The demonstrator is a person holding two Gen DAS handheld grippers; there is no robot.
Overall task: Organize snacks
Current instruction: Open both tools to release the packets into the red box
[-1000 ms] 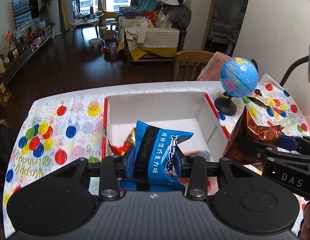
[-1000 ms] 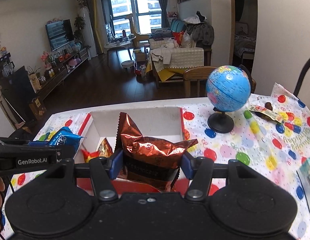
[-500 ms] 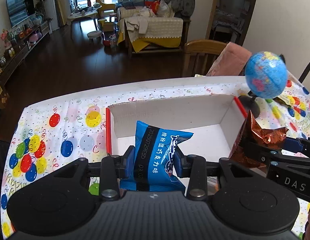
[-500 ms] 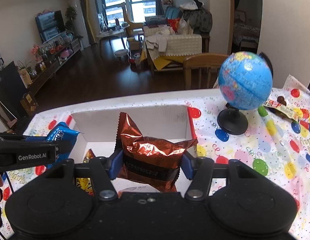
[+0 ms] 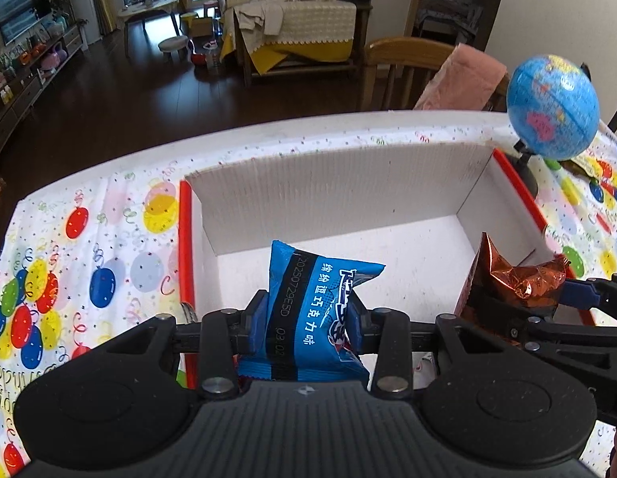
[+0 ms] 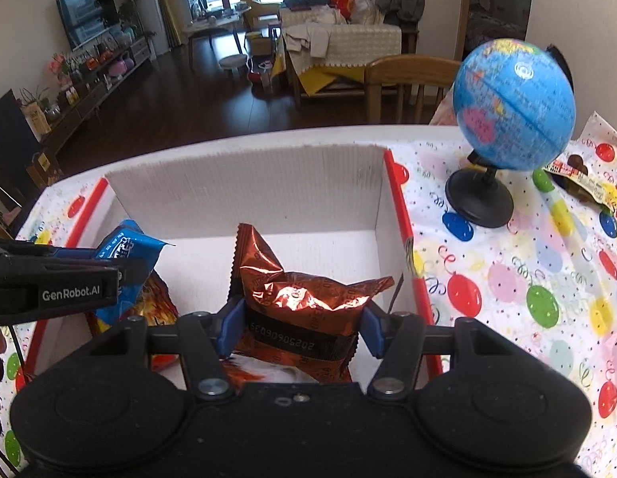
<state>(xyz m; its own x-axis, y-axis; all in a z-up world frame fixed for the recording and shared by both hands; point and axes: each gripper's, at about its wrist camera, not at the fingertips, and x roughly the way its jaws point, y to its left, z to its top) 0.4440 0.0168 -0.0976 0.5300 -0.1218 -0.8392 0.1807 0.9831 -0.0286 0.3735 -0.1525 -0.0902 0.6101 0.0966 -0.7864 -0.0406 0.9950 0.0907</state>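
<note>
Left gripper (image 5: 306, 316): jaws partway closed, blue pads pressing both sides of a blue packet (image 5: 312, 310); held over the left half of the box.
Right gripper (image 6: 300, 324): jaws somewhat wider, pads clamped on a copper foil packet (image 6: 304, 302); held over the right half of the box, close to its right wall.
Blue packet: upright in the grip, white print on a black band, top edge flared.
Foil packet: crumpled, one corner sticking up, dark band with digits across the front.
Box (image 5: 336, 195): white corrugated inside, red rim, open top; sits near the tabletop's far edge.
Box contents: orange wrappers (image 6: 157, 298) at the near left corner, partly hidden by the left gripper; possibly more than one, hard to tell.
Globe (image 6: 511, 103): blue, on a black stand, right of the box, near the far edge.
Loose wrapper (image 6: 579, 179): lies just right of the globe's base.
Tablecloth (image 5: 89, 247): white with coloured balloons.
</note>
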